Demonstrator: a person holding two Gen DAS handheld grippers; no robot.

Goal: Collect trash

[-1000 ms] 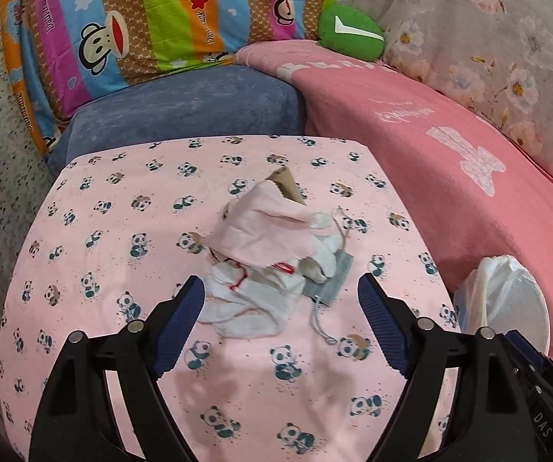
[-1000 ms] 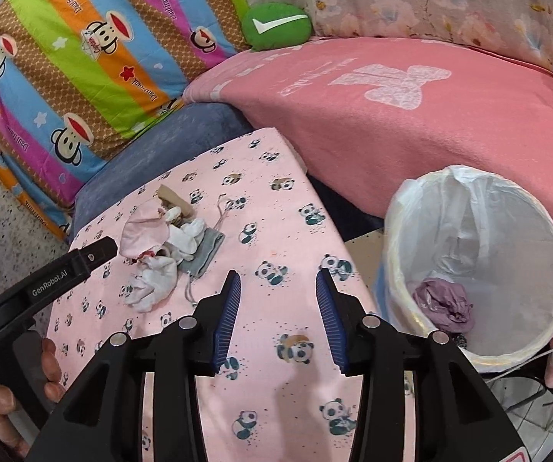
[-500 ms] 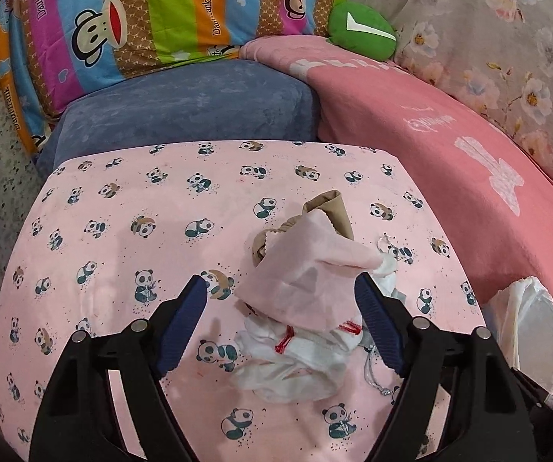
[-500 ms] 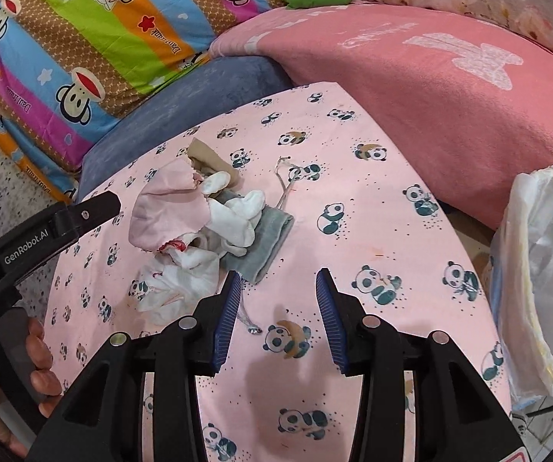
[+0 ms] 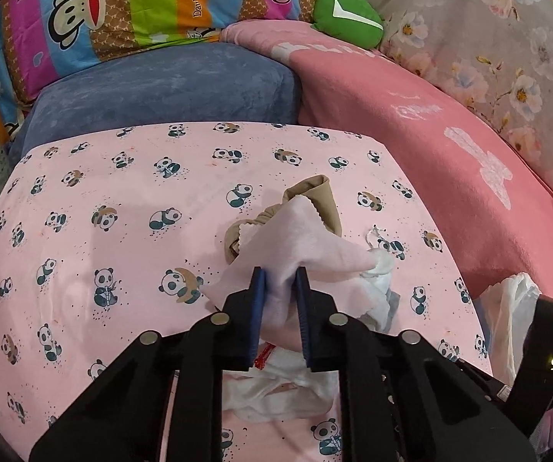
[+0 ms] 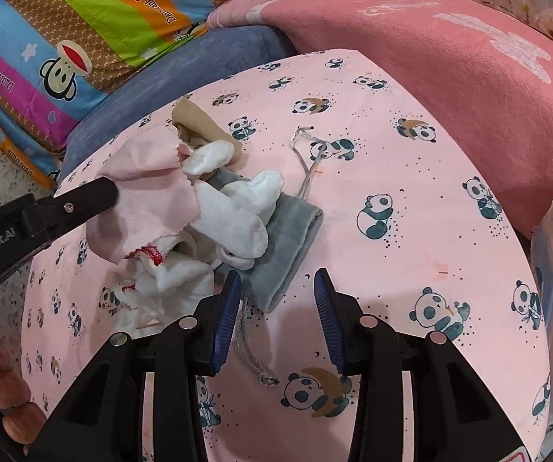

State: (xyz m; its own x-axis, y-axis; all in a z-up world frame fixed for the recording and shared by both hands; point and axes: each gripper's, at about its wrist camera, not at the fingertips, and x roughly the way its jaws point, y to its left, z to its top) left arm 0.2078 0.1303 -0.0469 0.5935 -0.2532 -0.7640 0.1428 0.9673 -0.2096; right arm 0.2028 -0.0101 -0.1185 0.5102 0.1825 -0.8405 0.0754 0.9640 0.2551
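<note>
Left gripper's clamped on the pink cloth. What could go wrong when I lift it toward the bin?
1. The pink cloth drapes over the white socks and tan sock; lifting may drag or scatter them.
2. The left gripper pinches only a fold, so it could slip out.
3. The open right gripper hovers over the grey pouch, near its drawstring; it may snag.

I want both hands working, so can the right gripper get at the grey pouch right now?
Probably yes. The right gripper is open just short of the grey pouch, whose near end lies bare; only the white socks cover its far end.
</note>
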